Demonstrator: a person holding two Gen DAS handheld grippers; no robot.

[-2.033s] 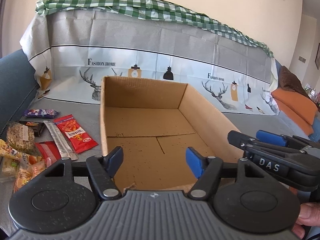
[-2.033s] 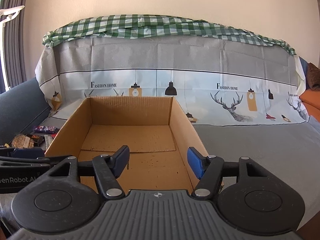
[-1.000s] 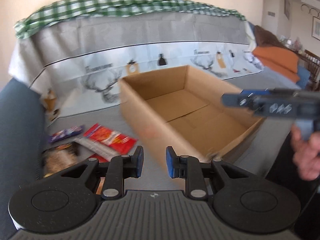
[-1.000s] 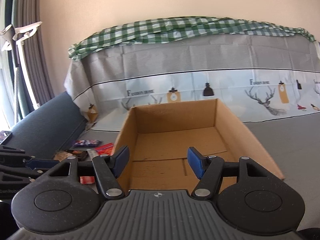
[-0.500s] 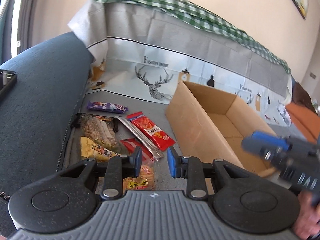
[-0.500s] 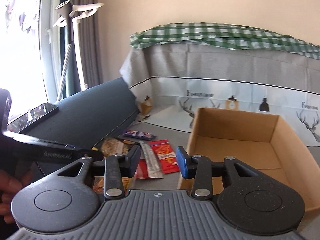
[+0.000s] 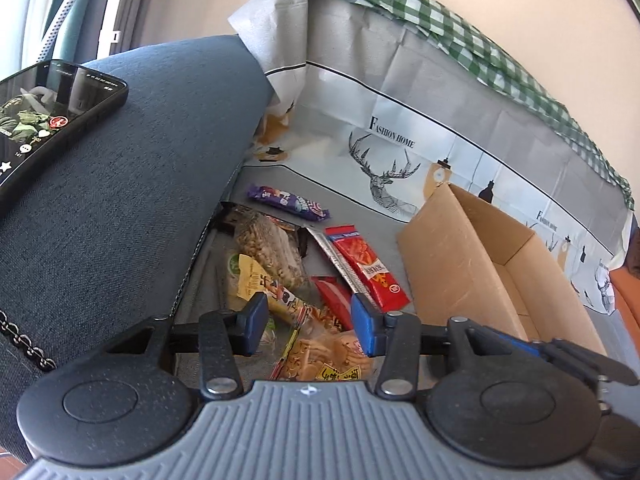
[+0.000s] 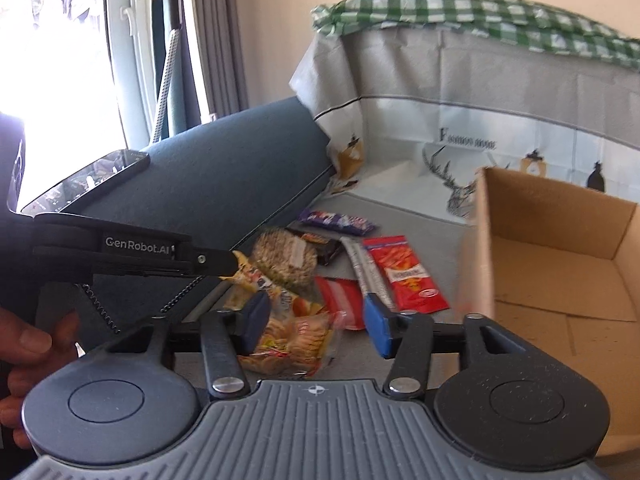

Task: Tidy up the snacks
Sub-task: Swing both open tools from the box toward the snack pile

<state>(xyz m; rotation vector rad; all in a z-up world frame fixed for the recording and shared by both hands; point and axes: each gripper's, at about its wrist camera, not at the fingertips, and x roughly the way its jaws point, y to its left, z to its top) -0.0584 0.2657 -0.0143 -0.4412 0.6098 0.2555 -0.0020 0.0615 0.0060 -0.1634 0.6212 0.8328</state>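
A pile of snacks lies on the grey seat beside the sofa arm: a purple bar (image 7: 288, 202), a long red packet (image 7: 366, 266), a silver strip (image 7: 340, 264), a round nut cake (image 7: 268, 248), a yellow packet (image 7: 256, 276) and a cracker bag (image 7: 320, 356). An open cardboard box (image 7: 452, 264) stands to their right with nothing inside. My left gripper (image 7: 308, 324) hovers over the near end of the pile, jaws opening, pressing on nothing. My right gripper (image 8: 316, 324) hangs above the cracker bag (image 8: 288, 340), jaws also opening, holding nothing.
A phone (image 7: 48, 120) lies on the dark blue sofa arm (image 7: 140, 200) at the left. A printed grey cover (image 7: 400, 92) hangs behind. In the right wrist view the left tool's black body (image 8: 140, 250) crosses the left side, with a hand (image 8: 28, 344) below.
Both views have swung left from the box to the snack pile and dropped closer. Each gripper's jaws narrowed and have widened again.
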